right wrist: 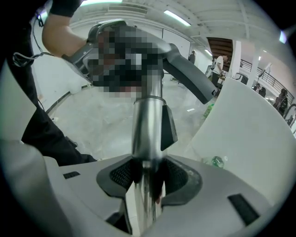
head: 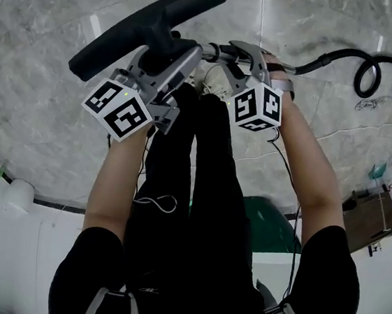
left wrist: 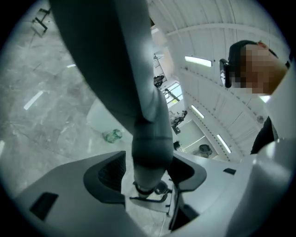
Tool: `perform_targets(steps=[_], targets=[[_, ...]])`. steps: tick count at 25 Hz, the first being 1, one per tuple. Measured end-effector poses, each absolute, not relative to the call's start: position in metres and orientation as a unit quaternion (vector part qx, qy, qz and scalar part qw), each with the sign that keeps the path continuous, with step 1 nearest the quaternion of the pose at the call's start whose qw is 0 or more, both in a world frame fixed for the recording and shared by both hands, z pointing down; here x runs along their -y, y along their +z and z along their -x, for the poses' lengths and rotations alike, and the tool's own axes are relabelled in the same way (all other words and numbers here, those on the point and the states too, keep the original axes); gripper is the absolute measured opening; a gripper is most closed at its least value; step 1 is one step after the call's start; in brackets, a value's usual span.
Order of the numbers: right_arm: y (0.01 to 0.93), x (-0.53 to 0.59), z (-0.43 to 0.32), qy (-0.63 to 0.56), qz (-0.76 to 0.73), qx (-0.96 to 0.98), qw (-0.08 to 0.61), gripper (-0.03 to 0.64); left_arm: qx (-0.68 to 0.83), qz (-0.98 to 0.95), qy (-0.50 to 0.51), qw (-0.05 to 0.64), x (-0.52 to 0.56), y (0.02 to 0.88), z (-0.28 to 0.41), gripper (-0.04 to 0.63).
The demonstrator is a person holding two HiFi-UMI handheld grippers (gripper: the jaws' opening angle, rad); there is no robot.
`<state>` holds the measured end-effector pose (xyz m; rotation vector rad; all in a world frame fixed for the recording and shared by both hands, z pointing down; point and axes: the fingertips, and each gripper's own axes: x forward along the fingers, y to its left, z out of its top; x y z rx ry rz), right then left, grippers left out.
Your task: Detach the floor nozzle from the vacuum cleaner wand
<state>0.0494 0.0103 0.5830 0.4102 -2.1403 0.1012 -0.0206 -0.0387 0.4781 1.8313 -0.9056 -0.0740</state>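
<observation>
Forearms [head: 120,172] and dark trouser legs fill the near part of the head view; beyond them both sets of tongs are held out over the marble floor [head: 38,121]. Left tongs [left wrist: 149,175] are clamped on the dark grey neck [left wrist: 150,143] of the floor nozzle [head: 149,26], whose long black head angles up and to the left. Right tongs [right wrist: 148,178] are closed around the shiny metal wand [right wrist: 147,120], just short of a dark collar [right wrist: 169,126] on the tube. A black hose [head: 347,61] trails off to the right across the floor.

Nozzle and wand look joined, and the 2 grips sit close together on either side of the joint. To part them cleanly, I judge the pull should run straight along the tube axis, with the right tongs holding the wand steady while the left draws the nozzle away. If that collar is a release catch, it likely needs pressing first. Twisting or bending at the joint risks jamming it — or slipping on the smooth metal.
</observation>
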Motion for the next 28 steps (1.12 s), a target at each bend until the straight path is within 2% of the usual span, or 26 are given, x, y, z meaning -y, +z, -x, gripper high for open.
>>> perform_targets(steps=[3, 5, 6, 7, 8, 16, 18, 22, 23, 24, 28], targets=[[0.568, -0.028, -0.056, 0.045, -0.166, 0.874, 0.455, 0.172, 0.361, -0.768, -0.070, 0.525, 0.043, 0.452, 0.002, 0.256], [0.563, -0.030, -0.063, 0.051, -0.174, 0.873, 0.452, 0.172, 0.359, -0.775, -0.057, 0.517, 0.044, 0.448, -0.013, 0.255], [0.561, -0.031, -0.067, 0.054, -0.179, 0.872, 0.452, 0.172, 0.365, -0.781, -0.039, 0.505, 0.043, 0.447, -0.020, 0.237], [0.560, -0.033, -0.070, 0.056, -0.182, 0.872, 0.452, 0.172, 0.373, -0.788, -0.020, 0.490, 0.041, 0.447, -0.025, 0.163], [0.559, -0.035, -0.072, 0.058, -0.183, 0.872, 0.451, 0.172, 0.377, -0.795, -0.003, 0.475, 0.038, 0.445, -0.028, 0.149], [0.572, -0.032, -0.055, 0.058, -0.122, 0.883, 0.450, 0.173, 0.329, -0.857, 0.021, 0.395, 0.032, 0.428, -0.044, 0.147], [0.570, -0.031, -0.047, 0.058, -0.108, 0.894, 0.430, 0.173, 0.318, -0.867, 0.020, 0.384, 0.032, 0.420, -0.050, 0.147], [0.561, -0.024, -0.042, 0.046, -0.135, 0.908, 0.395, 0.172, 0.313, -0.871, 0.020, 0.377, 0.031, 0.412, -0.050, 0.147], [0.561, -0.021, -0.040, 0.040, -0.145, 0.907, 0.394, 0.121, 0.314, -0.871, 0.023, 0.377, 0.031, 0.412, -0.049, 0.147], [0.562, -0.018, -0.039, 0.036, -0.155, 0.905, 0.394, 0.102, 0.317, -0.869, 0.025, 0.379, 0.032, 0.413, -0.047, 0.147], [0.564, -0.011, -0.037, 0.022, -0.209, 0.888, 0.408, 0.089, 0.370, -0.831, 0.016, 0.414, 0.039, 0.421, -0.032, 0.147]])
